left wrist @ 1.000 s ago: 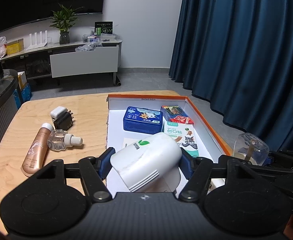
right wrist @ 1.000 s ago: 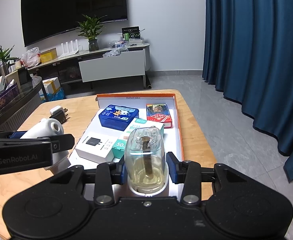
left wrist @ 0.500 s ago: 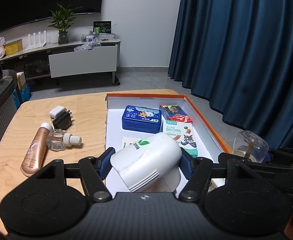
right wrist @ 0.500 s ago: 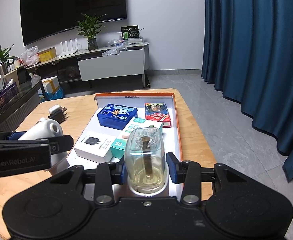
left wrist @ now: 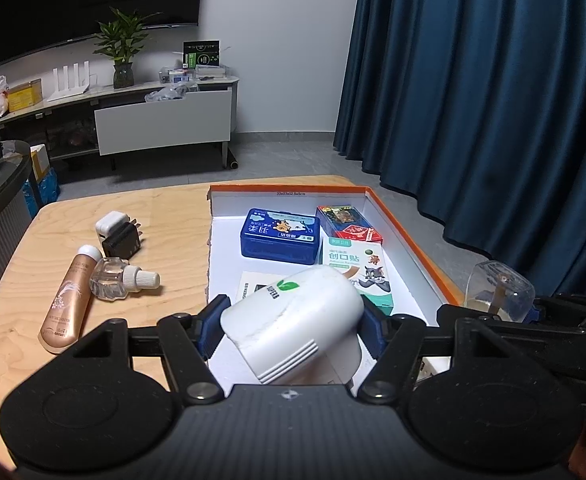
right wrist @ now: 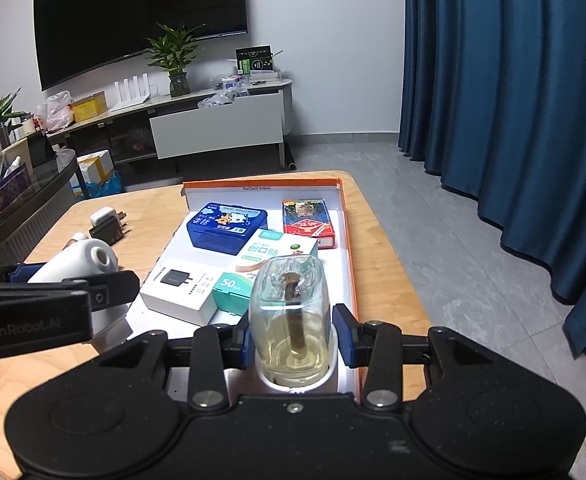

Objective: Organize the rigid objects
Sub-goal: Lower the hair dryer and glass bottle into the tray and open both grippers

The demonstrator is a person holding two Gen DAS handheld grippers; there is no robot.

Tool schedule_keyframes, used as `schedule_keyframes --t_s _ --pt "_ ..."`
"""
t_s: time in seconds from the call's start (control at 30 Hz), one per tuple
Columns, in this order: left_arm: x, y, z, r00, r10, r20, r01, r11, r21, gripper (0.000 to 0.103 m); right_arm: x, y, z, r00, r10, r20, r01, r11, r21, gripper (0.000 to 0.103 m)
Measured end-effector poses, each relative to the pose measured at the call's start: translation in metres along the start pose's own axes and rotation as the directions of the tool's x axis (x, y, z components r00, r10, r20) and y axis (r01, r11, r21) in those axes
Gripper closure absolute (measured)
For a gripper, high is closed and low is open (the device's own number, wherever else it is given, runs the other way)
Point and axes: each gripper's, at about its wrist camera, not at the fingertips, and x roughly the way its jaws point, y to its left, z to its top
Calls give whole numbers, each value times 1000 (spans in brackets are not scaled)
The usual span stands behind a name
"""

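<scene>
The left hand-held gripper (left wrist: 291, 330) is clamped on a white plug-in device (left wrist: 293, 328), held over the box's (left wrist: 409, 236) near edge. The right hand-held gripper (right wrist: 292, 340) clamps a clear bottle (right wrist: 291, 312) upright over the near right corner, free floor directly below.

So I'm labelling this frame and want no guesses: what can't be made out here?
- Left wrist view: the white device in the left gripper hides most of the white charger box.
- Right wrist view: the clear refill bottle in the right gripper covers the tray's near end.
- Left wrist view: print on the gold tube is too small to read.
- Both views: each gripper body blocks the table's near edge.
</scene>
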Motion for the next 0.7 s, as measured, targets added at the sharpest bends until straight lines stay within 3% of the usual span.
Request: schedule_keyframes --t_s 0.33,0.37,0.4,0.43,0.57,0.7 --pt "8 -1 -2 1000 -10 -29 11 1000 16 35 9 0 3 999 -18 -29 19 1000 5 53" --pt "9 -1 -3 999 -15 -35 15 1000 16 35 9 0 4 999 -21 -24 21 1000 11 50" --pt "11 -1 -3 999 -21 -42 22 1000 17 35 9 -1 5 1000 -16 -17 16 1000 18 38" --pt "13 -2 -3 998 -31 -51 32 999 18 35 8 -2 6 1000 -13 -8 13 1000 23 34" --pt "20 -4 -7 994 -77 -82 78 997 12 34 1 -2 8 999 -33 28 33 999 18 33" --pt "17 -6 -6 994 -85 -66 86 996 11 20 -8 -10 10 996 -53 68 50 998 47 29"
